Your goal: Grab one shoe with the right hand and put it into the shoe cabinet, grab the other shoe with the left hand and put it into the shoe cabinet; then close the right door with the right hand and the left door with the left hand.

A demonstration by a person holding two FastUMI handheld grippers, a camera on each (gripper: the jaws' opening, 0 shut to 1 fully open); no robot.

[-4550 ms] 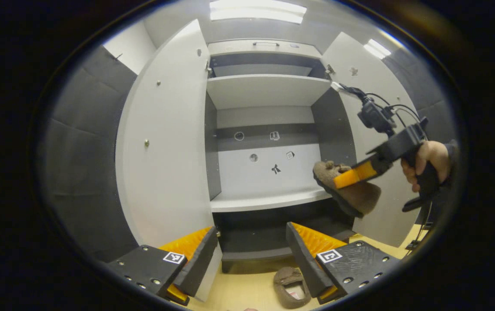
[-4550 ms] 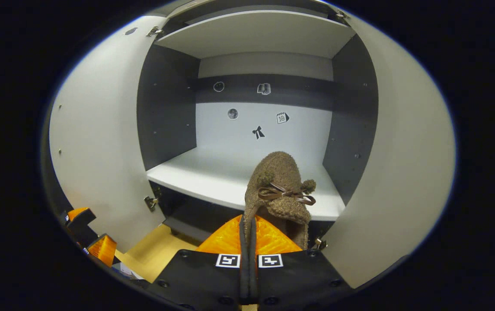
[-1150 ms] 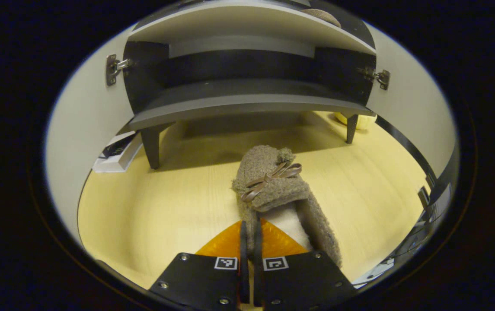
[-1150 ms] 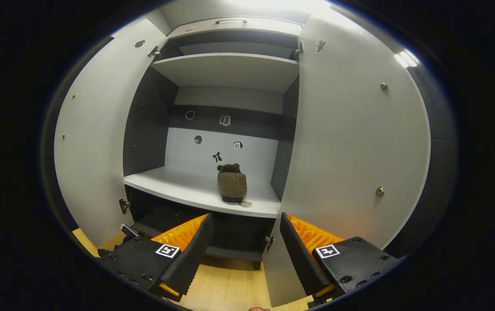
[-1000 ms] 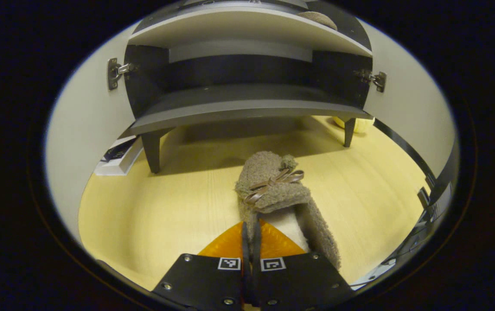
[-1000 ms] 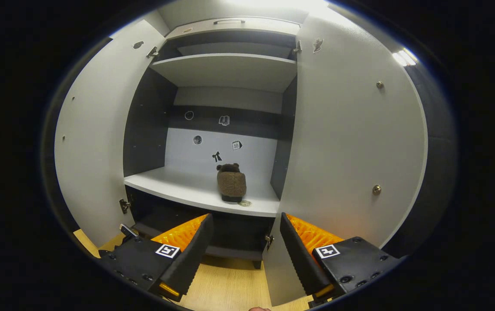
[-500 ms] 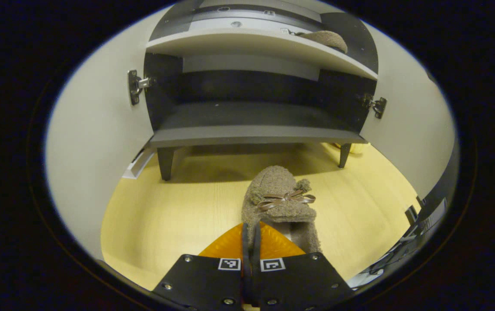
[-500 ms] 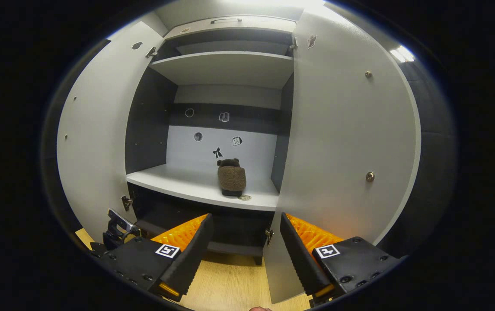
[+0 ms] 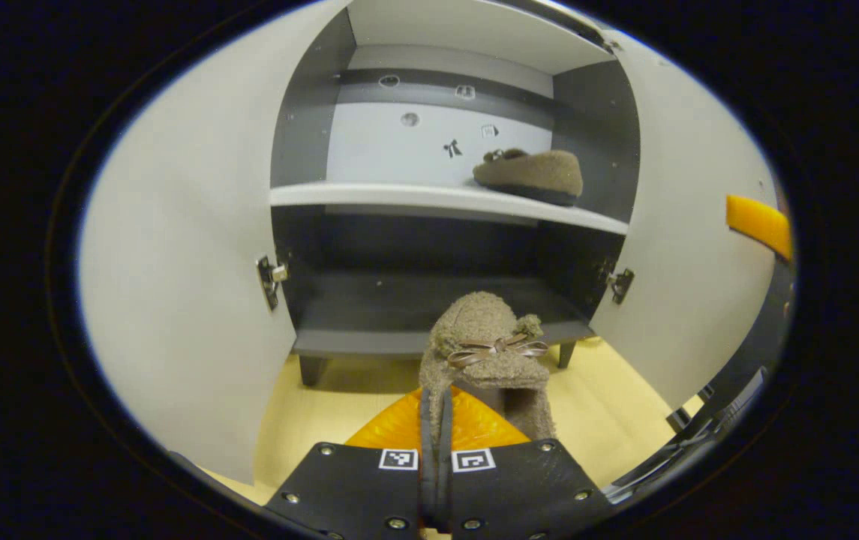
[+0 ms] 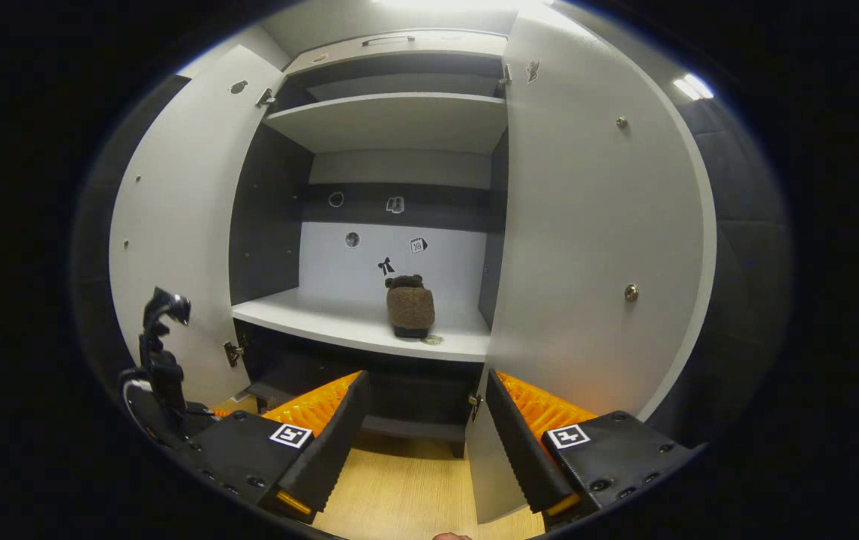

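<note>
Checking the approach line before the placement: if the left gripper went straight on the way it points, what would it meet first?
Probably the dark lower shelf of the shoe cabinet: the left gripper, shut on the brown slipper, points below the white shelf. Depth is unclear.

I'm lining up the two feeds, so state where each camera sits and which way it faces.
Left gripper view: rides the left gripper, low, facing the cabinet; its fingers clamp a shoe.
Right gripper view: rides the right gripper, farther back, facing the same cabinet; its fingers stand apart.
Shared: the shelved shoe, both open doors.
</note>
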